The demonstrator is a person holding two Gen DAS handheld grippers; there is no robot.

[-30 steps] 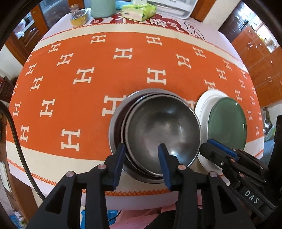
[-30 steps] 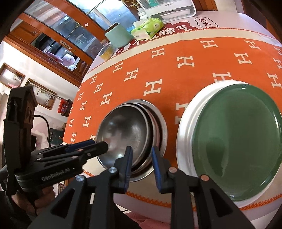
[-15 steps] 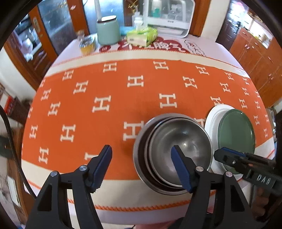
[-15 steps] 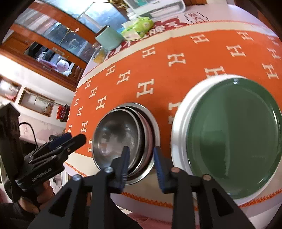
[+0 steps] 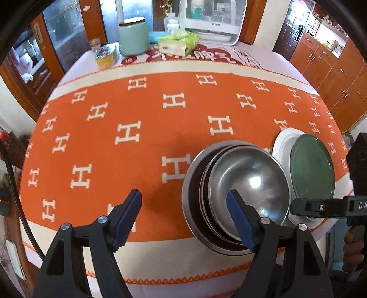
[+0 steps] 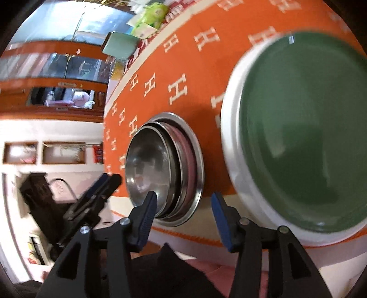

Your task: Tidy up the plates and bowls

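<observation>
Both tongs opening and empty, left tongs (image 5: 183, 206) wide, right tongs (image 6: 183, 211) narrower, having let go of the nested steel bowls (image 5: 240, 190) at 5 o'clock on the worktop (image 5: 137, 137), green plate (image 5: 312, 167) on white plate (image 5: 283, 144) at 3 o'clock; stacking looks done.

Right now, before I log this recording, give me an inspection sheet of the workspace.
Surface: table under an orange H-pattern cloth.
Job's things: nested steel bowls near the front edge; green plate on a white plate beside them.
Clutter: tissue pack, mint canister, glass jar at the far edge.
Grippers: left gripper and right gripper both opening, nothing gripped.
Cables: black cable at left.
Surroundings: wooden cabinets, white appliance.
</observation>
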